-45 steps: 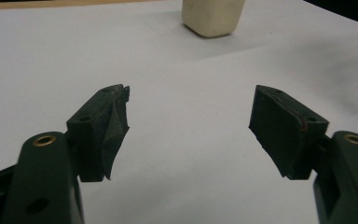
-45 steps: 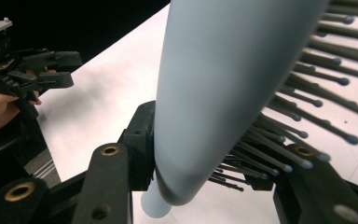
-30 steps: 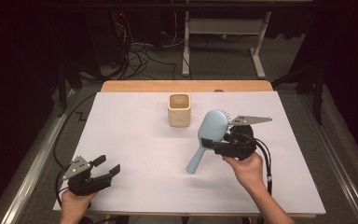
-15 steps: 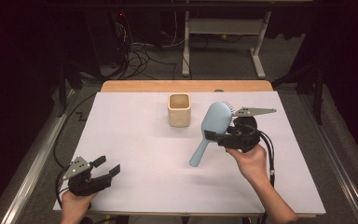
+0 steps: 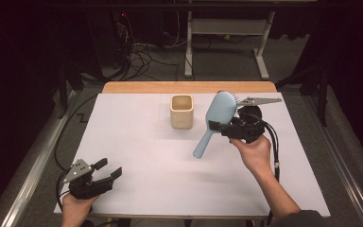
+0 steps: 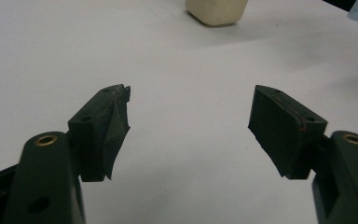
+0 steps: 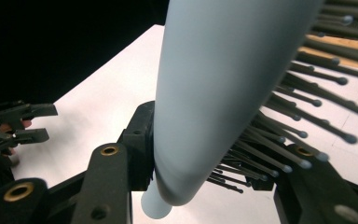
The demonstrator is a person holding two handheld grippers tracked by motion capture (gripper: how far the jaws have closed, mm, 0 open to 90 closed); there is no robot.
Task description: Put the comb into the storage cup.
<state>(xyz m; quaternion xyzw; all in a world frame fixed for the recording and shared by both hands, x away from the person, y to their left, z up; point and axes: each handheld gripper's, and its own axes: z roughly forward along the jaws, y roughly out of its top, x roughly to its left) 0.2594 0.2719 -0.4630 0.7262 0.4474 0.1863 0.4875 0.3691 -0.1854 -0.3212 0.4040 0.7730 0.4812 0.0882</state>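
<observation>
Right gripper (image 5: pixel 220 127), at 3 o'clock on the table (image 5: pixel 137 156), is clamped on a light blue brush (image 5: pixel 216 119) at the base of its head. The brush is clear of the table, head tilted up toward 12 o'clock, handle pointing down toward 7 o'clock, bristles facing away toward 2 o'clock. In the right gripper view the jaws bear on the brush's (image 7: pixel 214 88) back and bristle side.

A cream cup (image 5: pixel 182 111) stands upright at 12 o'clock, just left of the brush head, not touching.

Left gripper (image 5: pixel 109 169) is at 7 o'clock, jaws spread wide and empty above bare table.
</observation>
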